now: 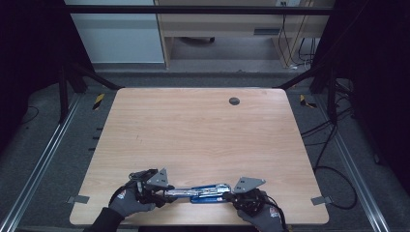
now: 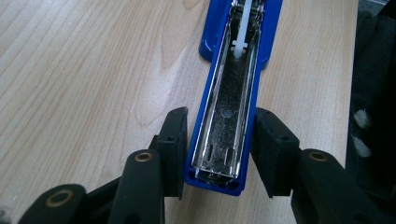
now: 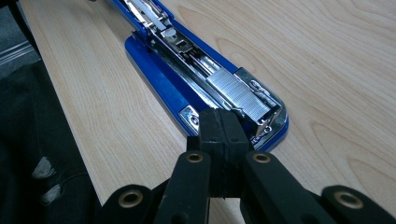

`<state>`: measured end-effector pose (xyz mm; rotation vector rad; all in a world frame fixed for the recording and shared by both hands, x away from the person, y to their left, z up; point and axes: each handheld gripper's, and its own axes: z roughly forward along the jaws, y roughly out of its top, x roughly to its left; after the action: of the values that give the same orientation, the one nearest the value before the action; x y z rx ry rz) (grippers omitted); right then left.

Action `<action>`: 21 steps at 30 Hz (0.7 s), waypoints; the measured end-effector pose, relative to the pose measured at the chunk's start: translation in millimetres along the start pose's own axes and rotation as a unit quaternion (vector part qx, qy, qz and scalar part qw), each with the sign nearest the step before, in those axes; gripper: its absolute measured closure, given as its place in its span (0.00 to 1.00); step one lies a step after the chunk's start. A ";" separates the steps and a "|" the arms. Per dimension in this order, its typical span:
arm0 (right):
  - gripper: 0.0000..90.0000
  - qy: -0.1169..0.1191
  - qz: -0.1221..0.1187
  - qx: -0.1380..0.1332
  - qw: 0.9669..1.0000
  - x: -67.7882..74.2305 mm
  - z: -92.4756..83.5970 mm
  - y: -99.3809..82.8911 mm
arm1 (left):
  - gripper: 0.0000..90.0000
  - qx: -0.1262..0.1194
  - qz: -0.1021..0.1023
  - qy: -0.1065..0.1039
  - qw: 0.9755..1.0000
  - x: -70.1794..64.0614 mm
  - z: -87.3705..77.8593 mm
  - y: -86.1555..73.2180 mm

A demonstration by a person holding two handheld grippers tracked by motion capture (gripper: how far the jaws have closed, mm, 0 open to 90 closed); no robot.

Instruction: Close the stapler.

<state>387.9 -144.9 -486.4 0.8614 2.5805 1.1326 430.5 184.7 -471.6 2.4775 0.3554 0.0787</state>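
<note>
Because the opened stapler (image 1: 203,192) at the worktop's (image 1: 203,130) near edge is rigid, hinged, slick metal, grip its blue sides, clear of the loose staples (image 3: 240,93). The left gripper (image 2: 219,149) fingers straddle the top arm without pressing; the right gripper (image 3: 223,140) fingers are fully closed, empty, at the base end.

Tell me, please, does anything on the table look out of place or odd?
The blue stapler lies swung fully open near the table's front edge, its staple strip exposed. That fits reloading; nothing looks spilled or broken.
</note>
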 end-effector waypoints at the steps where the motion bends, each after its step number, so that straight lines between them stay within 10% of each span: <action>1: 1.00 0.000 0.000 0.000 1.000 0.0 0.0 0.0 | 0.65 -0.002 -0.001 -0.001 1.000 0.2 0.1 -0.1; 21: 1.00 -0.001 -0.001 -0.001 1.000 -0.3 0.2 0.1 | 0.67 -0.005 0.017 -0.006 1.000 0.3 -10.7 8.5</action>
<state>388.2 -144.9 -486.5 0.8582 2.5789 1.1322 431.3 184.4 -457.9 2.4744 0.3058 0.0790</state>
